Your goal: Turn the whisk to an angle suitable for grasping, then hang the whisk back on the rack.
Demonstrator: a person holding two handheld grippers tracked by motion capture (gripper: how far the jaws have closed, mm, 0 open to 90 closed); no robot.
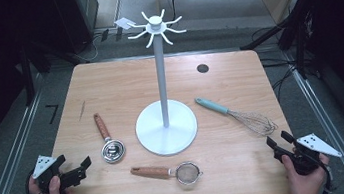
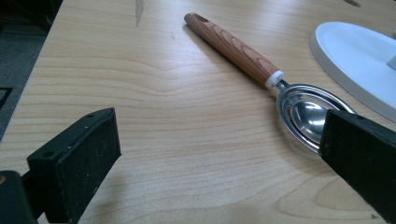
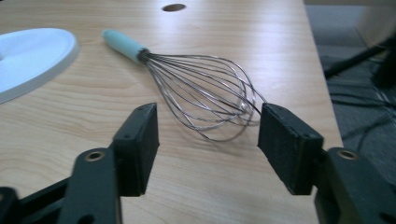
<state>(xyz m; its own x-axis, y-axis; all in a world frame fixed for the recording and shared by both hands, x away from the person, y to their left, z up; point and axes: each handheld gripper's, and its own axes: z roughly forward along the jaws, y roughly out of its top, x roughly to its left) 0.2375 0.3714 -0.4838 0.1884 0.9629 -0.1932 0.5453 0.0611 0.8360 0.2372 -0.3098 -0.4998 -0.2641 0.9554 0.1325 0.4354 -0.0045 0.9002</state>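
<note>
A white hook stand [image 1: 166,127] rises from the middle of the wooden table [image 1: 118,84]. To its left lies a wooden-handled metal scoop [image 1: 109,143], to its right a teal-handled whisk [image 1: 235,114], and in front of it a small wooden-handled strainer [image 1: 167,172]. My left gripper [image 1: 81,170] is held at the table's front left corner, open and empty. In the left gripper view its jaws [image 2: 219,140] stand wide, with the scoop [image 2: 243,53] just ahead. My right gripper [image 1: 278,141] is at the front right, open. The whisk's wire end [image 3: 201,93] lies just beyond its jaws [image 3: 208,123], untouched.
The stand's round base [image 2: 359,60] is close on the scoop's right, and its edge [image 3: 32,56] also lies left of the whisk. A dark cable hole [image 1: 202,68] marks the far right of the tabletop. Black tripod legs and cables crowd the floor at the right [image 1: 300,50].
</note>
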